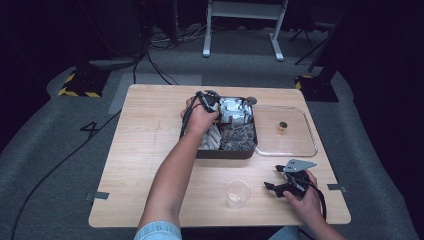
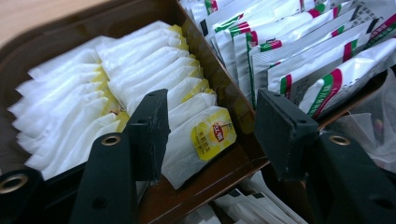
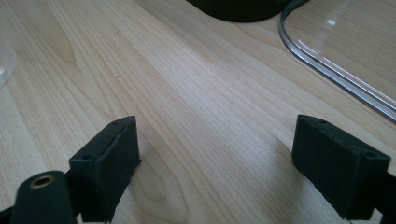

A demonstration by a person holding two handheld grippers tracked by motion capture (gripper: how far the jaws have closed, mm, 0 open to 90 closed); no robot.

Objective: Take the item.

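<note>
White tea bags (image 2: 116, 79) sit between your left hand-held gripper's (image 2: 210, 135) half-open jaws; centre on the front yellow-tagged bag (image 2: 198, 140), then pinch. Right hand-held gripper (image 3: 215, 154) rests wide, empty.

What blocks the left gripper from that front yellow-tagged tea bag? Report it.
Nothing visible blocks it. The left gripper hangs open over the tea bag, which lies bare at the front of its row, between the jaws. The brown divider wall runs close beside it, under the other jaw.
</note>
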